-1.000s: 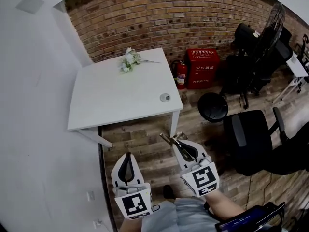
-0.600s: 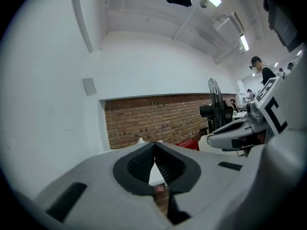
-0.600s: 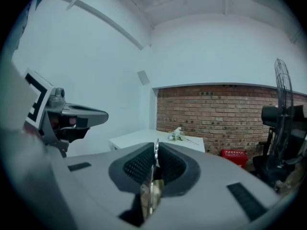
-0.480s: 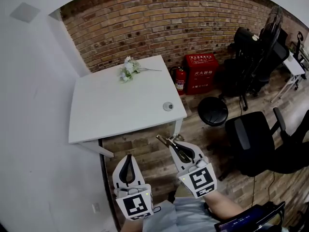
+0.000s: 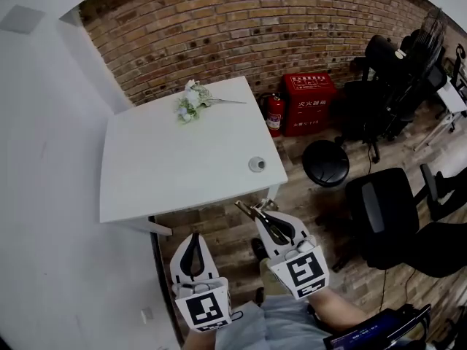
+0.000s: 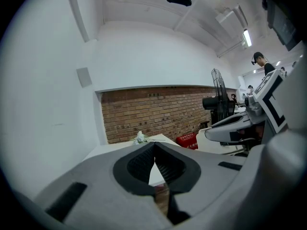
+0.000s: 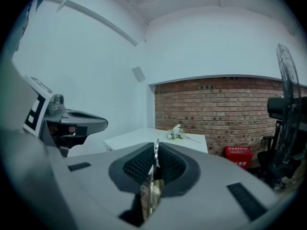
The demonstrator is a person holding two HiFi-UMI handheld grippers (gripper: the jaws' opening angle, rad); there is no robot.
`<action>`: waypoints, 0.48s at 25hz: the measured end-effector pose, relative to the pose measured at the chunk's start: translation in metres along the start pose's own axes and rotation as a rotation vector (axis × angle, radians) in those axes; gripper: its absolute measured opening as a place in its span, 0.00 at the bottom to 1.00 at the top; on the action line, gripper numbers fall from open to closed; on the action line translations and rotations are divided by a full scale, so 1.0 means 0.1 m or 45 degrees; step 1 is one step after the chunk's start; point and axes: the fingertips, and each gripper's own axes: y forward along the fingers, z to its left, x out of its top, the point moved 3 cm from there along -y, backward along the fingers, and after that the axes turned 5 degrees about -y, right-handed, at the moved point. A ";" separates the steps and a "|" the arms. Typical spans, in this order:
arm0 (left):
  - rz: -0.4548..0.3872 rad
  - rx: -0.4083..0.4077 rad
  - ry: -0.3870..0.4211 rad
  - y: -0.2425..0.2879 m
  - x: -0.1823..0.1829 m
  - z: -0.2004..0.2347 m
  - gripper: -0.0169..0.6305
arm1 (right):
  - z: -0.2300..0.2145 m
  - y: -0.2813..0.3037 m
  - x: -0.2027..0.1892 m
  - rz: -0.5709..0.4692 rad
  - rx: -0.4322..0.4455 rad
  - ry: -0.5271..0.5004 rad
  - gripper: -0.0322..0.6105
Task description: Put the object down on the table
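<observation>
My right gripper [image 5: 255, 214] is shut on a thin, flat metal object [image 5: 246, 211] that pokes out past the jaw tips, over the floor just short of the white table's [image 5: 175, 166] near edge. In the right gripper view the metal object [image 7: 152, 186] stands on edge between the pads of the right gripper [image 7: 156, 147], with the table [image 7: 139, 137] ahead. The left gripper [image 5: 193, 237] is lower left, shut with nothing in it, also over the floor. The left gripper [image 6: 154, 146] points at the table [image 6: 115, 147] in its own view.
A bunch of pale flowers [image 5: 191, 102] lies at the table's far edge, and a small round grommet [image 5: 257, 164] sits near its right front corner. Right of the table are a fire extinguisher [image 5: 274, 113], a red box [image 5: 310, 102], a black stool [image 5: 326, 162] and an office chair [image 5: 383, 210]. A white wall [image 5: 44, 195] runs along the left.
The table has drawn a little nearer to both grippers in the head view. The right gripper stays shut on the metal object; the left stays shut.
</observation>
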 end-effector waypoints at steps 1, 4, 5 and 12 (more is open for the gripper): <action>0.009 0.001 -0.002 0.10 0.00 0.01 0.04 | -0.06 0.08 -0.01 0.003 0.004 0.004 0.10; 0.025 0.003 0.005 0.41 0.02 0.04 0.04 | -0.24 0.34 -0.01 0.013 0.017 0.016 0.10; 0.032 0.005 0.008 0.51 0.03 0.05 0.04 | -0.30 0.43 -0.01 0.016 0.022 0.021 0.10; 0.057 0.026 0.038 1.25 0.18 0.11 0.04 | -0.79 1.06 0.08 0.013 0.061 0.036 0.10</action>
